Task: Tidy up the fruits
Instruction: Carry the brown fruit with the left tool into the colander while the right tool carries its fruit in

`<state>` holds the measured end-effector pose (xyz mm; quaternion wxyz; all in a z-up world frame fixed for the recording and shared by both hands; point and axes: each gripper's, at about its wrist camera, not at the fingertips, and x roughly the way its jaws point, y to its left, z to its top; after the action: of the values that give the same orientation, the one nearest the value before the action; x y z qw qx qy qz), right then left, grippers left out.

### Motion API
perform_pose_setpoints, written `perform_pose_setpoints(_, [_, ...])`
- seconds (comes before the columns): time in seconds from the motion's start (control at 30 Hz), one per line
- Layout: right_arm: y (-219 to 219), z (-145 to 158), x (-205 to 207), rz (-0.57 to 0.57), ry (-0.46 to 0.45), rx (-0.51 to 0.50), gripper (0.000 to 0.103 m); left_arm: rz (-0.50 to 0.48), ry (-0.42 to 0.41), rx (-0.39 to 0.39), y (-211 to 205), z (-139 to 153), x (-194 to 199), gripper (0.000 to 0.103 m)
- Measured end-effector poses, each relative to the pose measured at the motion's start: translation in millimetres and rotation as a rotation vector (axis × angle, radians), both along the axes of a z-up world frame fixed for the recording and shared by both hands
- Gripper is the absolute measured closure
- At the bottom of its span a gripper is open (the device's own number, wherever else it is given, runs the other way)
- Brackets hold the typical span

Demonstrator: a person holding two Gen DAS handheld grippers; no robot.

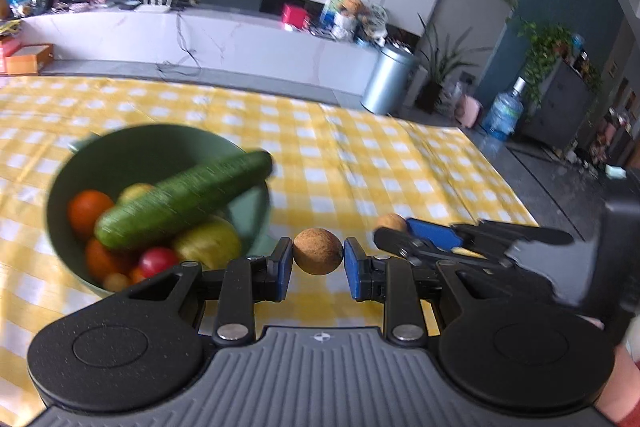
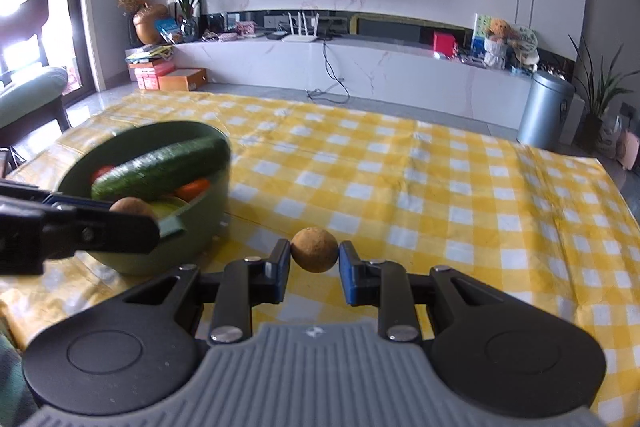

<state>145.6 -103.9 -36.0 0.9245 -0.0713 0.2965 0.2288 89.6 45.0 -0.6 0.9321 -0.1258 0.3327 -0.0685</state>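
A green bowl (image 1: 64, 195) on the yellow checked tablecloth holds a cucumber (image 1: 184, 199), oranges, a red tomato and yellow fruit. It also shows in the right wrist view (image 2: 200, 211) at left. My left gripper (image 1: 319, 251) is shut on a small brown round fruit (image 1: 319, 250), just right of the bowl. My right gripper (image 2: 315, 250) is shut on a second brown round fruit (image 2: 314, 249) above the cloth. The right gripper (image 1: 390, 227) with its fruit (image 1: 391, 222) shows in the left wrist view at right. The left gripper (image 2: 132, 211) shows at the bowl's near rim.
The tablecloth (image 2: 440, 195) stretches far and right of the bowl. Beyond the table's far edge are a white TV bench (image 2: 360, 67), a metal bin (image 2: 544, 111) and potted plants. A green chair (image 2: 28, 99) stands at far left.
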Motion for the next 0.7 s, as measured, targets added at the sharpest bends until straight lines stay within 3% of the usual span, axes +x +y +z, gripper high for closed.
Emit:
perform_pose_setpoints(0.4, [61.1,48.9,-12.8,0.155,-0.114,-0.046,0.081,0.112,-0.049,0.035,48.2,26.9,19.2,0.073])
perform_pose_setpoints(0.7, [105.4,56.0,8.0,0.231,-0.141,-0.145,0.081,0.172,-0.001,0.038,80.8,14.4,45.7,0.073])
